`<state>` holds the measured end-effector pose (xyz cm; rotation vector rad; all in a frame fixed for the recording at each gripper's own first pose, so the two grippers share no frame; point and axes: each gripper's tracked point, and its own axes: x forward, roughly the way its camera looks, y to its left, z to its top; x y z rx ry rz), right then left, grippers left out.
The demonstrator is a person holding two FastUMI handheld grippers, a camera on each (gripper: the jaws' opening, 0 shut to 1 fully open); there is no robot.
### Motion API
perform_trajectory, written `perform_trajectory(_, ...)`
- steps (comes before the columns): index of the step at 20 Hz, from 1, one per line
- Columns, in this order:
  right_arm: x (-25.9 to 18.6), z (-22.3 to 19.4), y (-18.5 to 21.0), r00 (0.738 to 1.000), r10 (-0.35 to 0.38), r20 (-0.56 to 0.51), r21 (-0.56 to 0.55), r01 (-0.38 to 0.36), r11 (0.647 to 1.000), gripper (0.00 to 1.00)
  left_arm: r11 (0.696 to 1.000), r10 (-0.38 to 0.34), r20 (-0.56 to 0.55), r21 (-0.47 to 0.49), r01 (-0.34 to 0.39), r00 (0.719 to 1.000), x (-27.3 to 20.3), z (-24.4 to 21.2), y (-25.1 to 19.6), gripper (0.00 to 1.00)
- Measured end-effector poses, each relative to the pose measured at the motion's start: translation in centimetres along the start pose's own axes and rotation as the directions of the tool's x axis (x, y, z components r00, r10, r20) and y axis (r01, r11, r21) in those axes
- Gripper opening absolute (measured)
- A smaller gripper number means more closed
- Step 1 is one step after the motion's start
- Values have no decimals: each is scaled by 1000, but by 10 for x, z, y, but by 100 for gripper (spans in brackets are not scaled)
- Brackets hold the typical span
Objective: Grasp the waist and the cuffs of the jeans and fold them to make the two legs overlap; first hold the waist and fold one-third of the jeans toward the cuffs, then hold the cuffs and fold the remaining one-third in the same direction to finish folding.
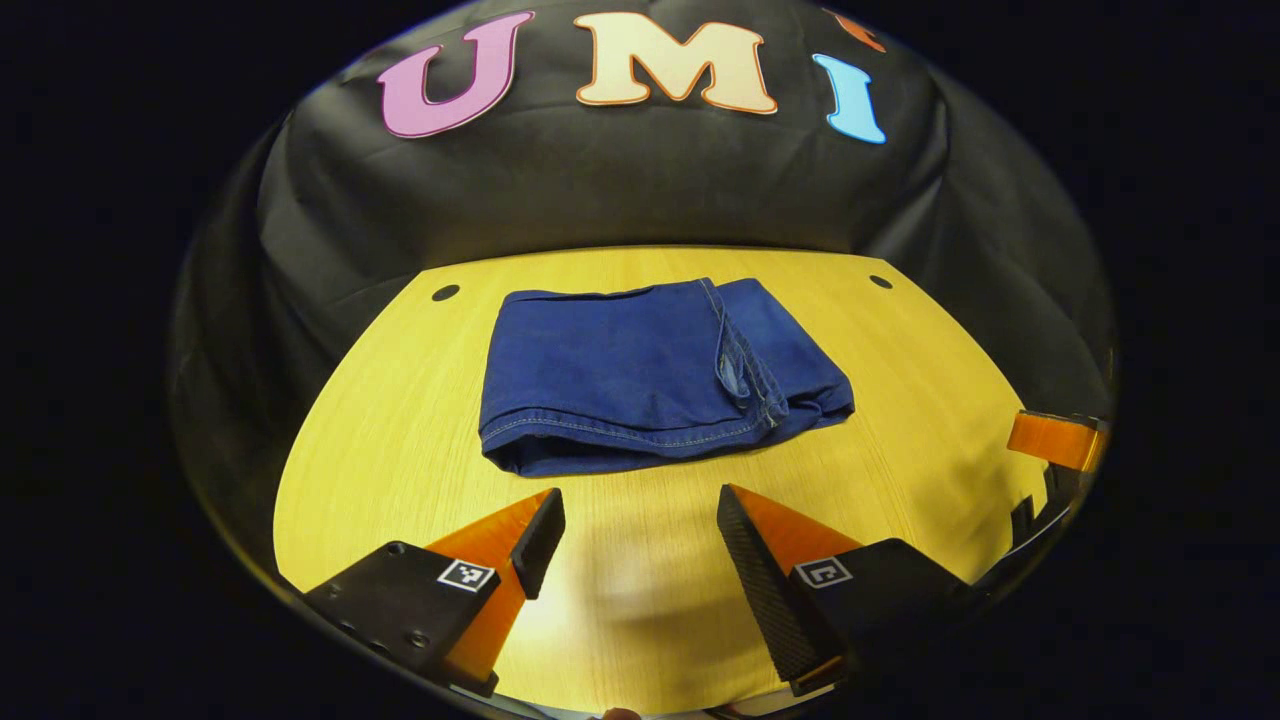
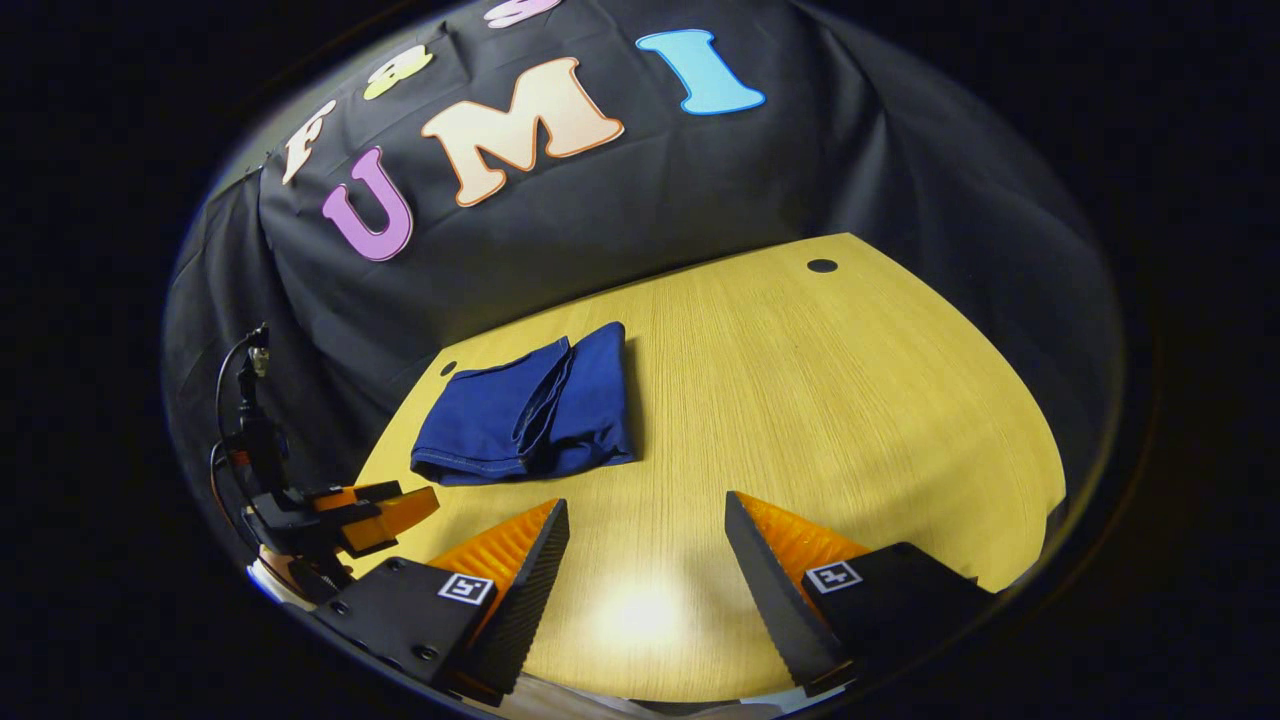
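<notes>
Pale wood-grain tabletop [image 1: 400, 470], rounded along its far edge against the black cloth wall, with a small dark hole near each far corner. Folded blue jeans [image 1: 650, 375] lying flat toward the far side, layers stacked, stitched hem facing the near edge.

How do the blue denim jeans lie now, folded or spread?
Folded. The blue denim jeans lie as a compact layered bundle on the yellow wooden table, with stacked edges showing; no jaws touch them.
</notes>
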<state>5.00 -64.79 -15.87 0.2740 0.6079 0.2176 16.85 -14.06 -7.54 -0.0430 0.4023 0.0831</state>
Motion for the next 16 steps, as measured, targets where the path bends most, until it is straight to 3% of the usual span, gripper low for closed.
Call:
perform_trajectory(5, -22, 3, 11, 998, -31, 59, 55, 28, 998, 97, 996, -42, 28, 83, 40, 999, -5, 8, 3, 93)
perform_trajectory(14, -96, -36, 5, 976, -197, 92, 146, 182, 972, 97, 955, -217, -4, 206, 213, 976, -18, 3, -29, 93)
perform_trajectory(15, -102, -37, 5, 973, -208, 100, 150, 192, 970, 89, 950, -227, -5, 219, 223, 974, -20, 1, -31, 93)
perform_trajectory(16, -107, -36, 5, 970, -215, 111, 152, 197, 968, 89, 945, -236, 0, 232, 230, 972, -24, 1, -34, 93)
